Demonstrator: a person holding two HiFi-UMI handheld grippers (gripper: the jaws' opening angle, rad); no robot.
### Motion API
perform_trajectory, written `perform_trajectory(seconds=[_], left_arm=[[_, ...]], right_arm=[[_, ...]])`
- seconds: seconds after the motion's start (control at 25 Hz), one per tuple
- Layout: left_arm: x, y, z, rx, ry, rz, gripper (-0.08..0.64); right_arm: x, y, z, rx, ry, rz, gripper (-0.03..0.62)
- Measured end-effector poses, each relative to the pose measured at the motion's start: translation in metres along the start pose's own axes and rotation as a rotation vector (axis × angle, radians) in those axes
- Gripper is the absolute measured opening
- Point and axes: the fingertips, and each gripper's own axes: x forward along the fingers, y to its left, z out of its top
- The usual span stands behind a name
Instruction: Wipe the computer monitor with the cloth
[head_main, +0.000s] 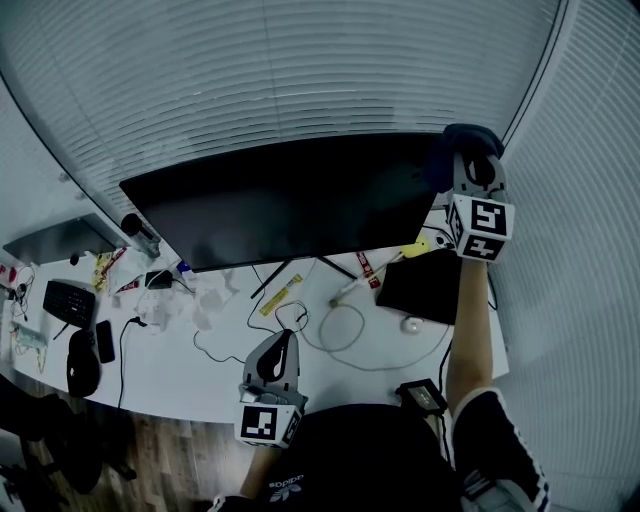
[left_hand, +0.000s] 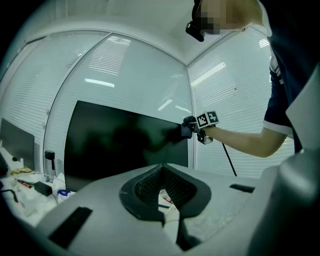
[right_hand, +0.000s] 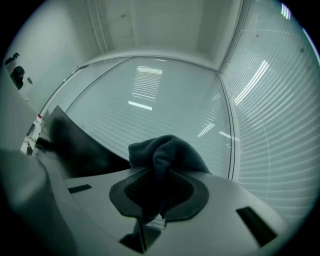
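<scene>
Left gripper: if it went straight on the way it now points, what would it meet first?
Most likely the monitor, its dark screen; the air between looks free, though depth is unclear.

A person works with two hand-held grippers. The right arm (head_main: 468, 330) is stretched out full and bare to the short sleeve, with the right gripper (head_main: 478, 172) raised high at its end. That gripper's jaws are clamped together on a dark cloth (right_hand: 167, 150), which is pinched between the pads and bunches out just ahead of the tips. Its marker cube (head_main: 478, 228) sits behind the jaws, at the wrist. The left gripper (head_main: 283, 342) is held low and close to the body, pointing forward, its marker cube (head_main: 268, 422) behind it. Its jaws are drawn together with nothing between them.
</scene>
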Motion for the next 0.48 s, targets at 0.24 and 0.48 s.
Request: perform_trajectory(seconds=[0.24, 0.48], left_arm=[[0.003, -0.002, 0.0, 0.008, 0.009, -0.007, 0.005], [0.004, -0.003, -0.004, 0.009, 0.02, -0.008, 0.005]], right_arm=[[0.0, 0.0, -0.006, -0.018, 0.007, -0.001, 0.048], [-0.003, 0.01, -0.024, -0.032, 0.034, 0.02, 0.048]])
